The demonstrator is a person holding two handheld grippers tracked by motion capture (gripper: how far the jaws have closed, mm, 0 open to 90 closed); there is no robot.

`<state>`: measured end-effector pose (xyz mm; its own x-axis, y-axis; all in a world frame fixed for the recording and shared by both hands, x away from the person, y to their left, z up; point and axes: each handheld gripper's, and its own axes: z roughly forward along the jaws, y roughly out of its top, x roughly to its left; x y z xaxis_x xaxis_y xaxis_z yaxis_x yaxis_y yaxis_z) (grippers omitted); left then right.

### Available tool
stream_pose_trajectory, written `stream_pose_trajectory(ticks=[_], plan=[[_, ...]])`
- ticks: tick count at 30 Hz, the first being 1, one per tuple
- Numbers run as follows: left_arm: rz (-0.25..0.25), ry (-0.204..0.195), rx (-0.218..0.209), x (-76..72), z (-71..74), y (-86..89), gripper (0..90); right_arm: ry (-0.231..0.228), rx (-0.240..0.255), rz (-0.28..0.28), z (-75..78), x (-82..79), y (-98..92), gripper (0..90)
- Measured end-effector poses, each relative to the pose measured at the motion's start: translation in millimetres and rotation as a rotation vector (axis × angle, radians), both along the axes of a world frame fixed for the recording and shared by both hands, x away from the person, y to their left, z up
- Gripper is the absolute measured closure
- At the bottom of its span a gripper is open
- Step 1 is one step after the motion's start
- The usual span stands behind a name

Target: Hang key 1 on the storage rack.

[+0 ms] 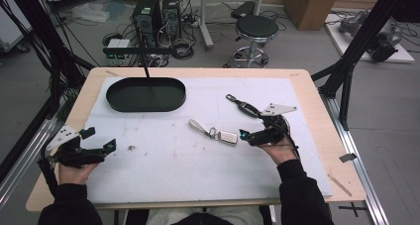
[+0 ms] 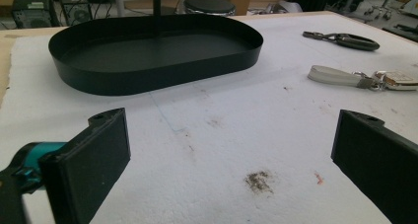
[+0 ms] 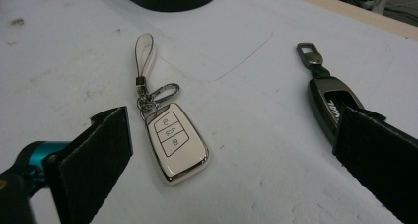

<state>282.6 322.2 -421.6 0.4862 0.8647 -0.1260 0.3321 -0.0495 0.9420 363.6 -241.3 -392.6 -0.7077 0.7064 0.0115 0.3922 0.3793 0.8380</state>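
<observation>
- R gripper (image 3: 231,150) – jaws wide apart, empty, just short of white glossy car-key fob w/ leather strap (image 3: 175,142).
- L gripper (image 2: 231,160) – jaws wide, empty, near black oval metal tray (image 2: 148,73).

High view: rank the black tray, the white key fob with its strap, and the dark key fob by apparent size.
1. black tray, by far the largest.
2. white key fob with its strap and dark key fob: similar length, too close to rank.
</observation>
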Motion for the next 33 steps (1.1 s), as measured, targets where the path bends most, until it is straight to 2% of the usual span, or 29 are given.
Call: stream_pose_trajectory(ticks=[2, 5, 11, 15, 25, 33], plan=[[0.001, 0.001, 0.0, 0.2, -0.1, -0.2, 1.9, 0.018, -0.019, 0.0, -0.3, 1.5, 5.1, 0.9], [0.0, 0.001, 0.002, 1.0, -0.6, -0.7, 1.9, 0.035, -0.016, 0.006, 0.0, 4.5, 10.3, 0.9], [-0.001, -0.001, 0.005, 0.9, -0.6, -0.8, 1.9, 0.043, -0.029, 0.047, 5.4, 11.8, 26.5, 0.9], [-0.002, 0.0, 0.003, 1.0, -0.7, -0.3, 1.9, 0.056, -0.056, 0.083, 8.8, 17.7, 42.0, 0.9], [-0.002, 0.001, -0.004, 1.4, -0.9, 1.1, 1.9, 0.091, -0.074, 0.113, 11.1, 28.9, 62.8, 0.8], [-0.02, 0.005, -0.007, 2.4, -1.7, 0.0, 1.9, 0.114, -0.119, 0.14, 8.6, 37.1, 78.7, 0.8]])
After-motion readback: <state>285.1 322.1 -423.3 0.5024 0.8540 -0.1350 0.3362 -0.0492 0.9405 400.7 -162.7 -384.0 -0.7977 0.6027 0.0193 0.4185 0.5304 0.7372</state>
